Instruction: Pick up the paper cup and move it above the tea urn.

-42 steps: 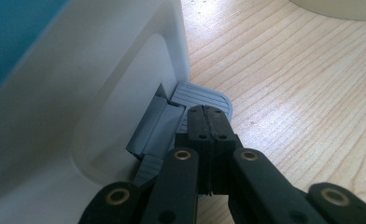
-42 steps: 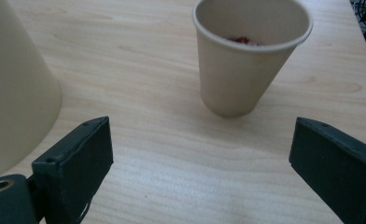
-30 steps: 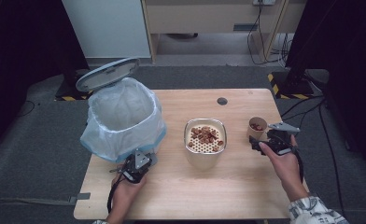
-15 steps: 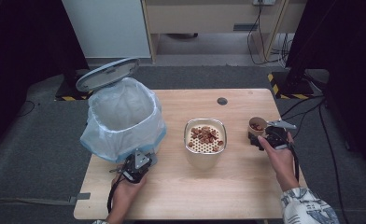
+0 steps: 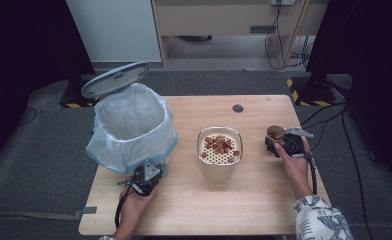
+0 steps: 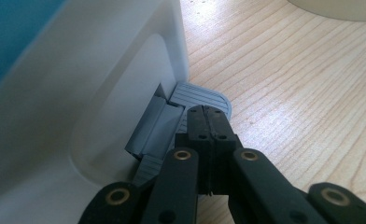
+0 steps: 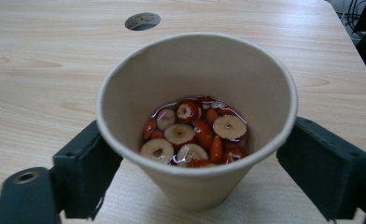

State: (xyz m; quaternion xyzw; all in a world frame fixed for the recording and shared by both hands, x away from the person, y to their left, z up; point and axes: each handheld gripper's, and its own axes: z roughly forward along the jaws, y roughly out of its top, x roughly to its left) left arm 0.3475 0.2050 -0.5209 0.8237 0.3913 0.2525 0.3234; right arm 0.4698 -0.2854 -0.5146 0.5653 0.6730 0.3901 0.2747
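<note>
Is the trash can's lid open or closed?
Open. The lid stands tipped up behind the bag-lined trash can, and the left gripper presses the pedal.

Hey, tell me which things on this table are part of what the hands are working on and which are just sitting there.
In use:
- paper cup of sliced fruit in liquid, between the right hand-held gripper jaws
- pedal bin, lid up, bag-lined
- bin pedal, under the shut left hand-held gripper
- strainer pot holding fruit slices

Lying about:
- cables on the floor
- table's cable hole

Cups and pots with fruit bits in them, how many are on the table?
2. A big pot sits mid-table; a small paper cup stands between the right claw's fingers. The bin's inside is hidden.
</note>
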